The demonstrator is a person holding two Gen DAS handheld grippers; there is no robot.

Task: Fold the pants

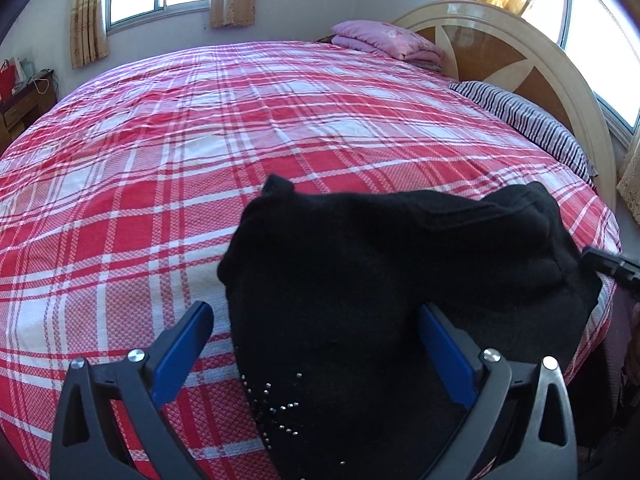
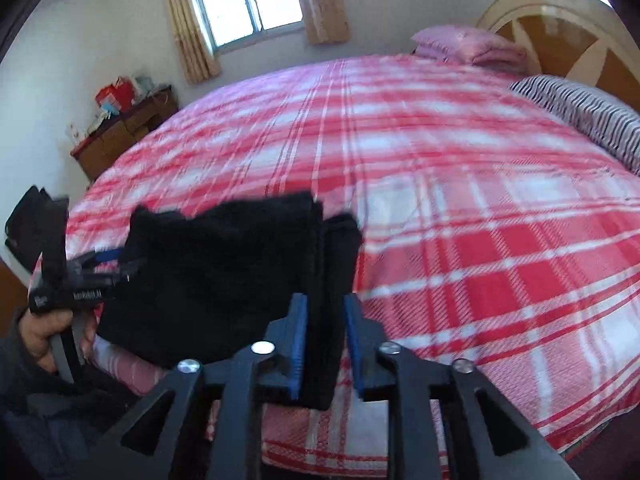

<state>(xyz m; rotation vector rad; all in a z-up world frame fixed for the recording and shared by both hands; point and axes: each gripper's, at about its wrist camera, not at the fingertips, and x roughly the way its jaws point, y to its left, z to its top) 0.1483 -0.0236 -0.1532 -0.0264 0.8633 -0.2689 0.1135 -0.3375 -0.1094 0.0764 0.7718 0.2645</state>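
Observation:
Black pants point(image 1: 392, 280) lie bunched and partly folded at the near edge of the red plaid bed point(image 1: 200, 160), with small studs showing near their lower edge. My left gripper point(image 1: 312, 320) is open wide; the pants lie between its blue pads point(image 1: 188, 336) and over the right one. In the right wrist view the pants point(image 2: 208, 280) spread to the left, and a thick fold of them stands between the narrow jaws of my right gripper point(image 2: 326, 320). A sliver of bedspread shows beside the right pad point(image 2: 354, 332), so it is not clamped.
A hand point(image 2: 40, 336) holds the left gripper point(image 2: 80, 280) at the left of the right wrist view. A striped pillow point(image 1: 532, 120) and a folded pink blanket point(image 1: 388, 44) lie by the headboard point(image 1: 520, 56). A wooden nightstand point(image 2: 120, 136) stands beyond the bed.

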